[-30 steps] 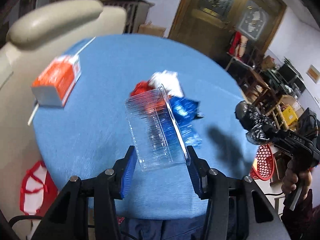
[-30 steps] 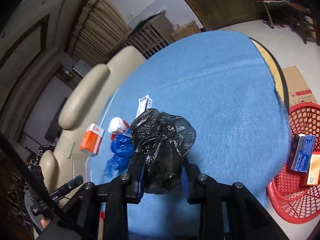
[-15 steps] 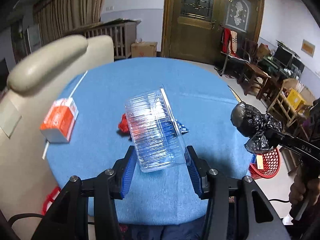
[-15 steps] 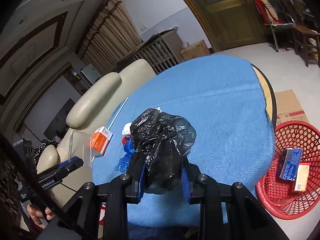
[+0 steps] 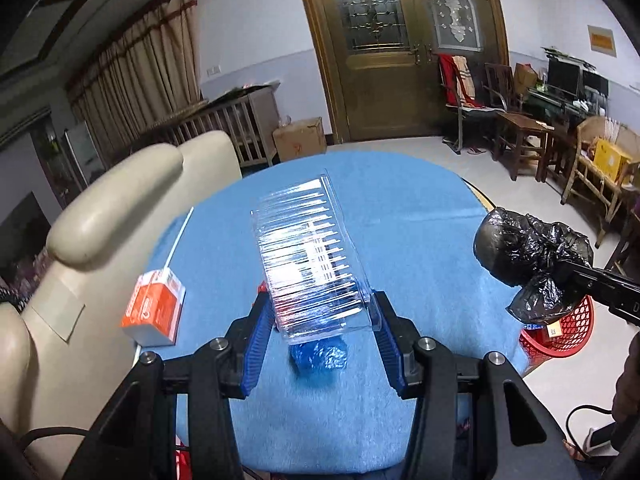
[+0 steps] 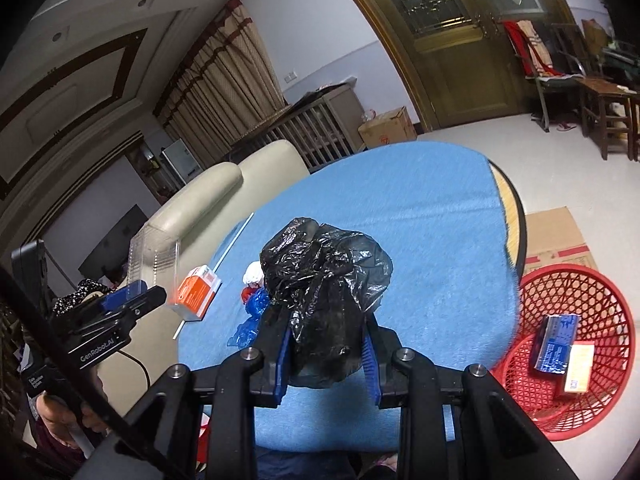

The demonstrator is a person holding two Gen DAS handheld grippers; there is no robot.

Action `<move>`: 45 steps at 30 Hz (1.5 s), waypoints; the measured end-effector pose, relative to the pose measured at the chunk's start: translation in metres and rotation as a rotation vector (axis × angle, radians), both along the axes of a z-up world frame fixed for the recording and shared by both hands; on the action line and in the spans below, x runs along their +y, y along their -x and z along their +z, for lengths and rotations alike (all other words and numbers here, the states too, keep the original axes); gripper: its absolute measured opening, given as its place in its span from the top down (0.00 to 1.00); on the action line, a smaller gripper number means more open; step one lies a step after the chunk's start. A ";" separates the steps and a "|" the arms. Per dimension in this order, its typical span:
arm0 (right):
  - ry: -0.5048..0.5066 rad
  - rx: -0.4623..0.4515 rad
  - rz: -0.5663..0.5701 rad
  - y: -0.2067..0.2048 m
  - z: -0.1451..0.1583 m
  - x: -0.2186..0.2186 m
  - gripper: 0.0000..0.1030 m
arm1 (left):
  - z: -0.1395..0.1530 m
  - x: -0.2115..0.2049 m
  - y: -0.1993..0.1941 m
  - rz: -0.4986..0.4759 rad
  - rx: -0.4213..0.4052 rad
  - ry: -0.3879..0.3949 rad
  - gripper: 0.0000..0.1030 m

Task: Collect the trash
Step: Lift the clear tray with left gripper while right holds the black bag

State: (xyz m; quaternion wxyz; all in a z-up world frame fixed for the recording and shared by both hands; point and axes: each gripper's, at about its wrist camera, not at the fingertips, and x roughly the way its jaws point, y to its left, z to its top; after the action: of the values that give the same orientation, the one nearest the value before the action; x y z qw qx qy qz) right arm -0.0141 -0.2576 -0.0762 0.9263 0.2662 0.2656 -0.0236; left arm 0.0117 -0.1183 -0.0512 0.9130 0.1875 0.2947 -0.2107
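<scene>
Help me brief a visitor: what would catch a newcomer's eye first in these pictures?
Probably the crumpled black trash bag clamped in the right gripper above the blue table. Next, the clear plastic container held in the left gripper, and the red basket on the floor at the table's right.

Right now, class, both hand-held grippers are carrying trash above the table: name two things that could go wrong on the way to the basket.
1. The clear plastic box is pinched only at its lower end and tilts, so it might slip.
2. The black bag bulges loosely and could snag or drop short of the red basket.
</scene>
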 end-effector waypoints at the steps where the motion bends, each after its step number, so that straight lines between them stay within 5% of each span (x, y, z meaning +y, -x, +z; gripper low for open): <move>1: 0.002 -0.004 -0.003 0.002 0.001 -0.002 0.69 | 0.001 -0.003 0.001 -0.003 -0.007 -0.005 0.50; 45: 0.031 -0.037 -0.129 0.064 0.015 -0.027 0.69 | -0.018 -0.087 0.027 -0.128 -0.047 -0.132 0.50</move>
State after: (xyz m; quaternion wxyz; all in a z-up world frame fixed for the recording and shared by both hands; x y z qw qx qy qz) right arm -0.0776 -0.2850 -0.0611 0.9317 0.2687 0.2301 -0.0823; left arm -0.0158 -0.2057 -0.0695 0.8899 0.2705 0.2740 -0.2446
